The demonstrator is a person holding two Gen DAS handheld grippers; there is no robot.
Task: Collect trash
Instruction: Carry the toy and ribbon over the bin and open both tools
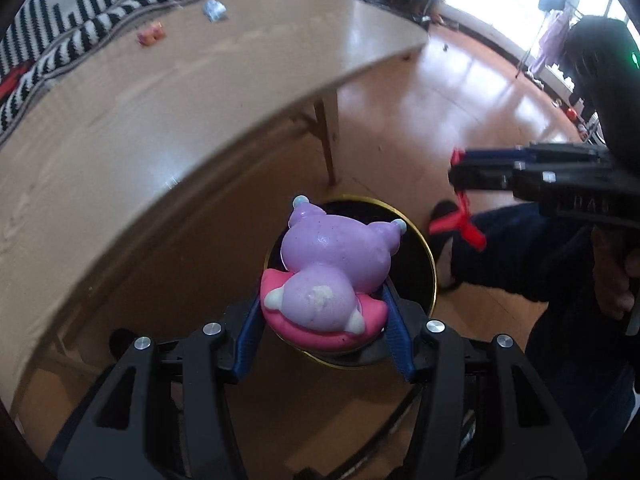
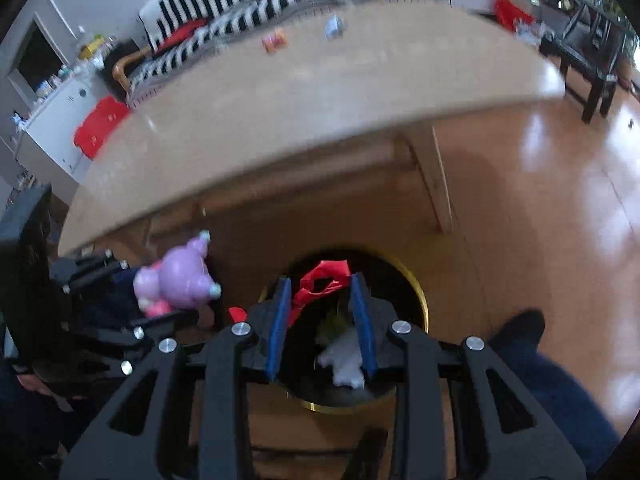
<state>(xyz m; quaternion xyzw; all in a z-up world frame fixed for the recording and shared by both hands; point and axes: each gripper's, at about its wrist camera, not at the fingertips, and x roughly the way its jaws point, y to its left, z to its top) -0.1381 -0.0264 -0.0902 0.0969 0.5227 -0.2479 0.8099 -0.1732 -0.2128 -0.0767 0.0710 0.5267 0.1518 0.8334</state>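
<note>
Purple toy (image 1: 332, 264) clamped in the left gripper (image 1: 324, 320), lower centre of frame.
Right gripper (image 2: 322, 320) pinches a red wrapper (image 2: 320, 280) above the gold-rimmed bin (image 2: 420, 300).

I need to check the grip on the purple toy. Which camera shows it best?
The left wrist view: the purple toy fills the centre, sharp, clamped in the left gripper above the bin. The right wrist view shows it small and blurred.
</note>
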